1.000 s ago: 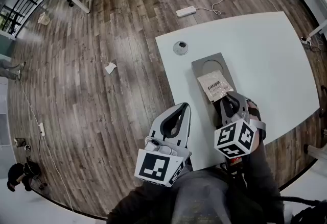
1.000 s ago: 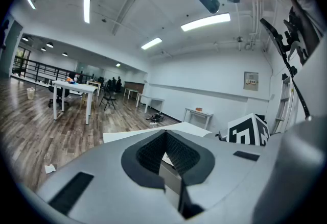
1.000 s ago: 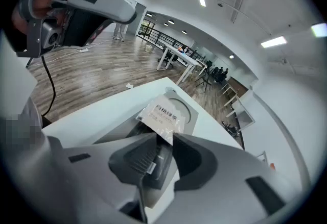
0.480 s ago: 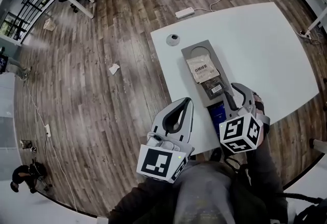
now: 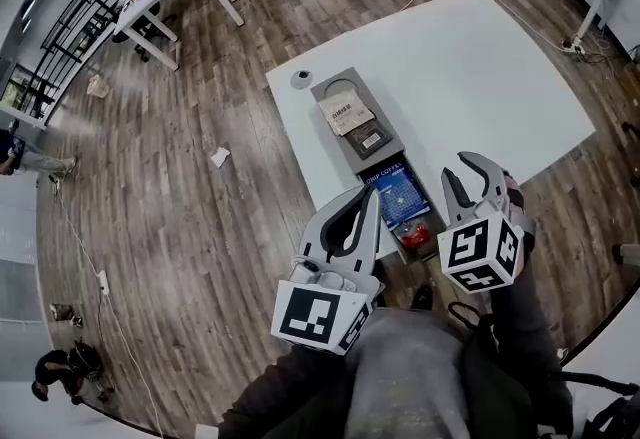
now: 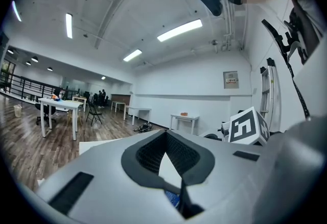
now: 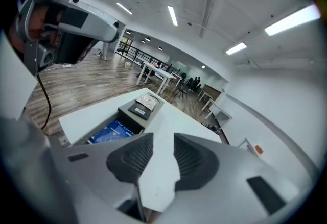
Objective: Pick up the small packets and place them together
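- Claws: the right claw [image 5: 466,171] has its jaws apart at a middling gap. They have just been opening, and only white table shows between the pads in the right gripper view [image 7: 163,139].
- The left claw [image 5: 372,194] has its jaw tips together and grips nothing. The left gripper view [image 6: 166,136] shows the pads meeting at the far end, with a sliver of table and blue visible through the hole behind them.
- Neither claw touches anything. Both are off the packets and well short of them, on the person's side.
- The light packet [image 5: 343,113] and the dark packet [image 5: 371,138] lie together in the grey tray [image 5: 328,85]. The dark one sits against the near end of the light one.
- A blue box [image 5: 398,191] sits just past the tray's near end, with a red item [image 5: 413,231] beyond it at the table's near corner. I can't tell whether those two rest on the table or in a bin hung off it.
- The left claw shows just left of the blue box, and the right claw is to the box's right, over the table's near edge.
- The tray runs close along the left edge of the table [image 5: 480,67], with a round grommet [image 5: 301,78] beside its far end.
- A wide white stretch of table lies to the right of the tray.
- Wood floor [image 5: 180,177] lies left of the table, with a paper scrap [image 5: 220,156] on it.
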